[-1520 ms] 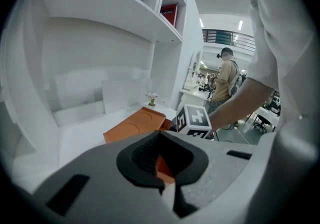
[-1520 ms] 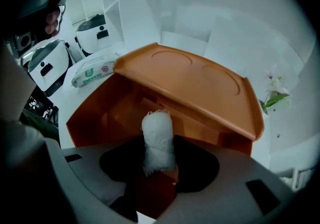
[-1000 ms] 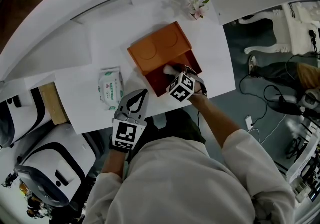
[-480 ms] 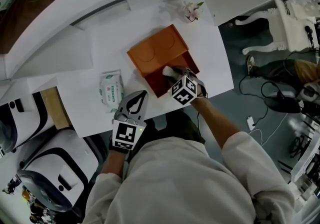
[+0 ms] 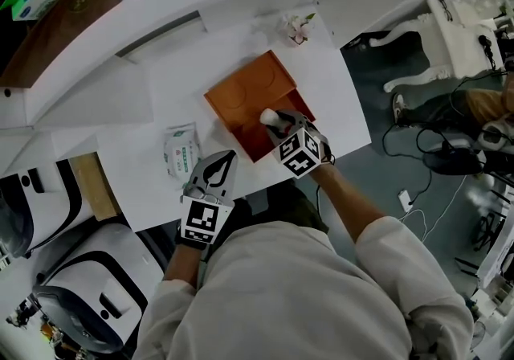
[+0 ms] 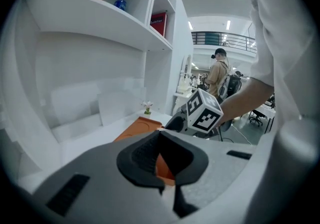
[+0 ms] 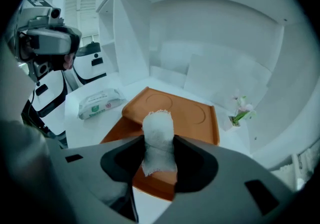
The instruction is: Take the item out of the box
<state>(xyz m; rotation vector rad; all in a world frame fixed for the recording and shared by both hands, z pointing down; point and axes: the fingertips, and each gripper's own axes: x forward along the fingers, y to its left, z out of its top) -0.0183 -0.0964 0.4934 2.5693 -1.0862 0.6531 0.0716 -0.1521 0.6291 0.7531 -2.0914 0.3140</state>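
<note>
An orange box (image 5: 241, 93) lies open on the white table (image 5: 337, 101), its lid (image 7: 175, 110) leaning back beyond the dark red tray (image 5: 259, 141). My right gripper (image 5: 281, 127) is over the tray, shut on a white rolled cloth item (image 7: 158, 135) that stands upright between its jaws, clear of the box. The same white roll (image 5: 269, 116) shows just past the marker cube in the head view. My left gripper (image 5: 228, 157) hovers at the table's near edge to the left of the box, shut and holding nothing. In its own view the left gripper (image 6: 167, 180) looks over the orange box (image 6: 137, 128).
A pack of wet wipes (image 5: 181, 151) lies left of the box. A small flower (image 5: 297, 27) stands behind it near the back wall. White shelves rise behind the table. A white machine (image 5: 80, 286) sits on the floor at left; cables and a white chair (image 5: 450, 37) are at right.
My right gripper has risen with the white roll, lifting it up out of the tray. The left gripper has risen slightly. The head view has shifted, so the table sits lower in the frame.
</note>
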